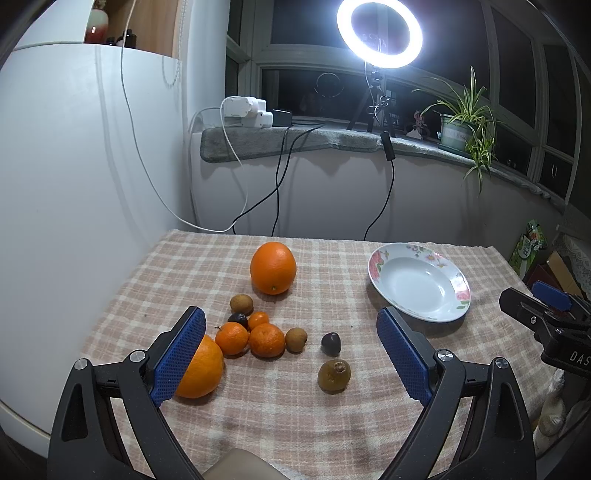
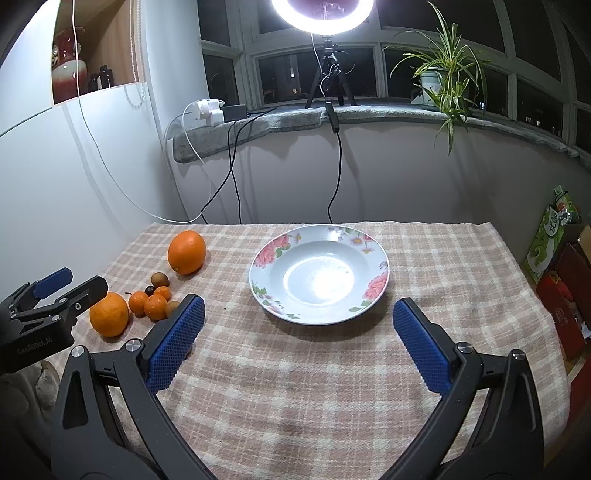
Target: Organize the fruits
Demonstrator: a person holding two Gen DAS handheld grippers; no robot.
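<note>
Orange and brown fruit is lying scattered over the left half of the checked cloth (image 2: 332,387) covering the table, and you are holding both grippers low and wide over it. At far left, your left gripper (image 1: 291,354) is hanging with jaws released and empty, its left finger (image 1: 177,358) just in front of the near orange (image 1: 201,369), probably lining up a first pick. Moving right, three mandarins (image 1: 266,339) are sitting bunched and touching, with a dark plum (image 1: 238,319) tucked behind them and two brown longans (image 1: 241,304) at the edges of the cluster; that crowding is likely to hamper a clean grasp of any one piece. A second orange (image 1: 273,267) is standing alone farther back. Nearer centre, another dark plum (image 1: 331,343) and a kiwi (image 1: 334,376) are lying apart, each easy to reach. Right of them the flowered plate (image 2: 266,273) is waiting bare, the evident place for the fruit, with nothing between it and the pile. Your right gripper (image 2: 297,339) is hovering just before the plate, jaws spread and carrying nothing. Behind, cables (image 2: 229,177) are trailing down from the windowsill (image 2: 369,110) beneath a lit ring light (image 1: 379,33) and a potted plant (image 2: 443,74), all well clear of the table.
</note>
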